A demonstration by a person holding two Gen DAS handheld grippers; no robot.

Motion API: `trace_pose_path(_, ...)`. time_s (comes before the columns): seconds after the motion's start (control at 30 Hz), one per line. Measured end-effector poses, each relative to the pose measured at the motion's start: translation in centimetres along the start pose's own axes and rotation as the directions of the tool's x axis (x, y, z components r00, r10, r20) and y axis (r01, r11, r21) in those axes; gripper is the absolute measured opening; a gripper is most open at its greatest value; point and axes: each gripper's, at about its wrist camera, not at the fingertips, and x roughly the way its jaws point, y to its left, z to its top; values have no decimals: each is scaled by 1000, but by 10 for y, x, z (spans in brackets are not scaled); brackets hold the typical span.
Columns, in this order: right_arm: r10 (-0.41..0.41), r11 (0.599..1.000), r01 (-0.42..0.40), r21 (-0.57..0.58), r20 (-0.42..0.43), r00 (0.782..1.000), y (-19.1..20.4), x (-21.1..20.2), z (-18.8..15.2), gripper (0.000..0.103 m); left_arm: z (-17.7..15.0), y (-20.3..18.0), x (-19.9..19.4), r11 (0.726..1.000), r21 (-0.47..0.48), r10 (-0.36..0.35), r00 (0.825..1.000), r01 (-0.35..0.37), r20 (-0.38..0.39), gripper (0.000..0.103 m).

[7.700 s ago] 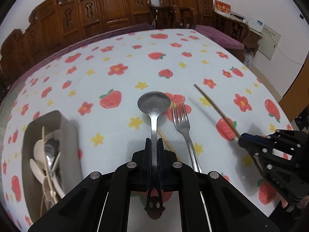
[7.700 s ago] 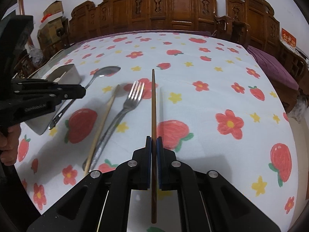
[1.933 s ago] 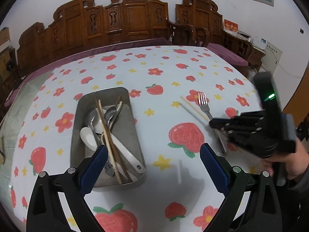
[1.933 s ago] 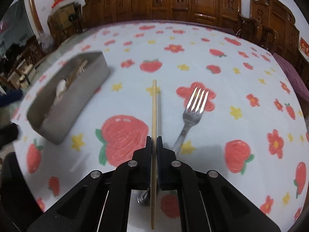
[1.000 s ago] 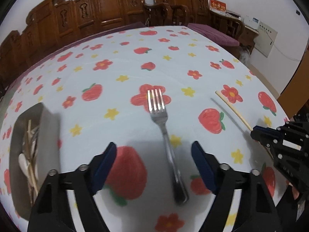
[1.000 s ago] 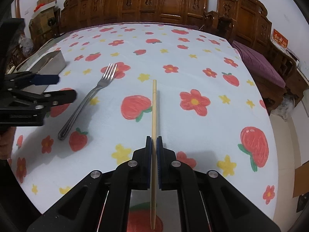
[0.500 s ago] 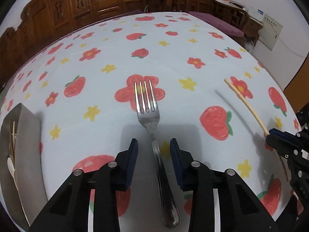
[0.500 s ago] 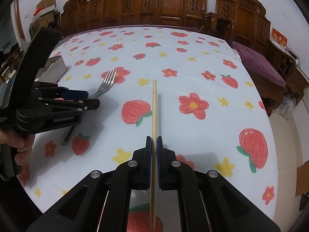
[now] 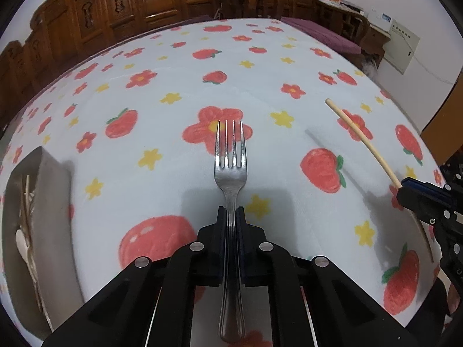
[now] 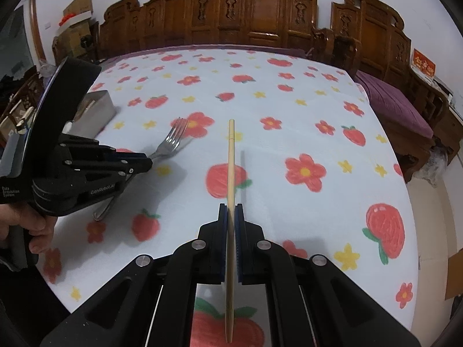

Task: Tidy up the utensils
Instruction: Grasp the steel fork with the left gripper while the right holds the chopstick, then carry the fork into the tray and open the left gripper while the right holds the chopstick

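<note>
A steel fork [image 9: 230, 170] lies on the strawberry-print tablecloth, tines pointing away. My left gripper [image 9: 230, 212] is shut on its handle just behind the head; it also shows in the right wrist view [image 10: 144, 163], where the fork [image 10: 172, 141] rests on the cloth. My right gripper [image 10: 230, 211] is shut on a pale wooden chopstick [image 10: 230, 167] and holds it above the table. In the left wrist view the chopstick [image 9: 358, 138] sticks out of the right gripper [image 9: 405, 188] at the right.
A grey metal tray [image 9: 55, 202] with spoons and chopsticks in it sits at the left; it also shows in the right wrist view [image 10: 98, 107]. Carved wooden chairs [image 10: 254, 14] ring the far side of the table. The table's edge drops off at the right [image 10: 405, 173].
My left gripper has moved down over the fork and closed on its handle. My right gripper still holds the chopstick, hardly moved.
</note>
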Motion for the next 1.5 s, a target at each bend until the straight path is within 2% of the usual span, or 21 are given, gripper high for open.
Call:
trace_pose_path(0.43, 32, 999, -30, -36, 44, 999, 44, -14, 24, 6, -1, 39, -70, 1000, -11, 10, 994, -9, 106, 6)
trace_pose_path(0.9, 76, 995, -69, -73, 90, 993, 103, -27, 52, 6, -12, 94, -134, 997, -65, 54, 979, -43, 195, 6)
trace_pose_path(1.17, 96, 992, -86, -92, 102, 990, 127, -32, 60, 6, -21, 122, -146, 993, -99, 84, 974, -64, 210, 6)
trace_pose_path(1.5, 119, 989, -108, -104, 100, 988, 148, -25, 71, 6, -27, 172, -131, 980, -171, 128, 976, -97, 176, 6)
